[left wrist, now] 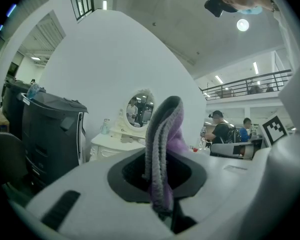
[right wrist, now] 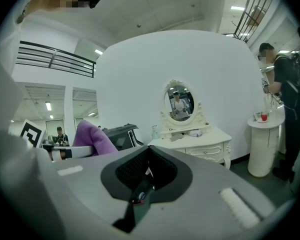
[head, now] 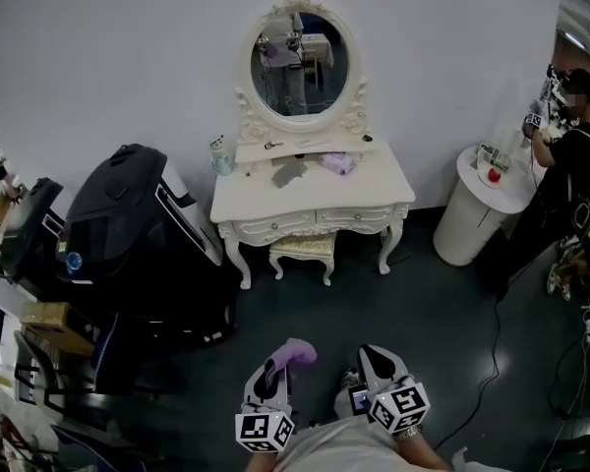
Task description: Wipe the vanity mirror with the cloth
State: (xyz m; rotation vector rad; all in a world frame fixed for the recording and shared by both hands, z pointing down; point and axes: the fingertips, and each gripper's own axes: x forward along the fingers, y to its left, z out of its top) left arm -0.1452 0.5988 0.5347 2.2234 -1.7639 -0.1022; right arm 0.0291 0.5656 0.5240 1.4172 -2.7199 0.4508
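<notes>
Cloth (left wrist: pixel 162 144), fuzzy purple, in left gripper (head: pixel 273 370)

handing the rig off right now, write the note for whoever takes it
Left gripper: shut on the purple fabric cloth, which sticks up out of its jaws.
Right gripper: shut, nothing in it.
Oval mirror in its ornate white frame stands on the white vanity table by the wall, across the dark floor from both grippers.
Done: cloth is gripped.
Left: walk up and wipe the glass; no contact with it yet.
</notes>
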